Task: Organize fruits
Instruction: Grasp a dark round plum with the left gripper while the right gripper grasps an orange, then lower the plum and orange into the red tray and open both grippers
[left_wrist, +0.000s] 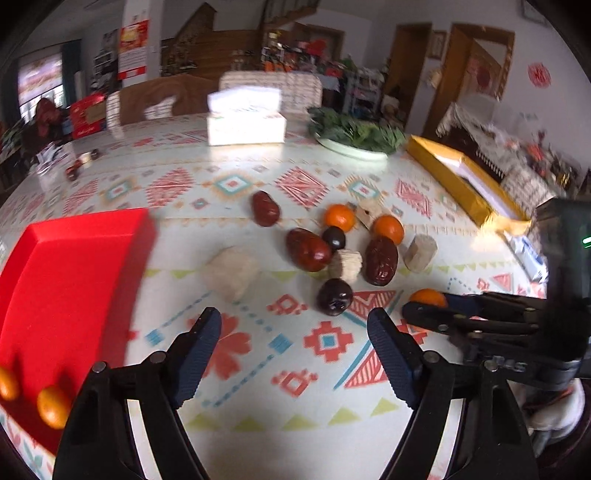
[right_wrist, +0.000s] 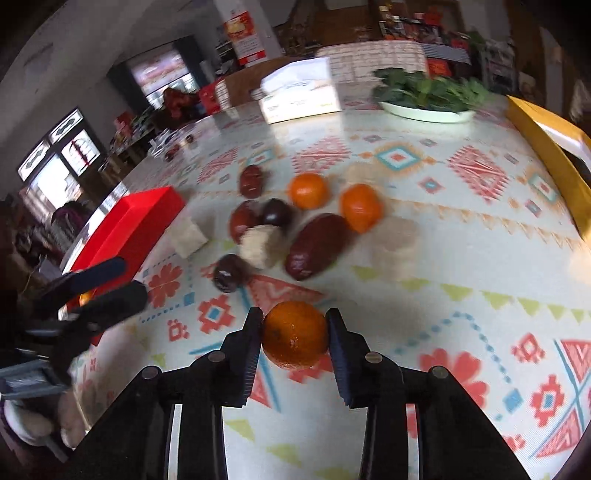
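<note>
The step in hand looks like picking up one orange (right_wrist: 295, 334) to move it to the red tray (left_wrist: 74, 273). The right gripper (right_wrist: 295, 338) has its jaws narrowed around this orange, the pads touching or nearly touching both sides, the fruit low over the desk (right_wrist: 424, 280). The left gripper (left_wrist: 295, 350) hangs wide open and empty, with the tray at its nine o'clock, two oranges already in it. The remaining fruit pile (left_wrist: 332, 247) lies at twelve o'clock. Next, I judge, a firm squeeze, then a lift toward the tray.
</note>
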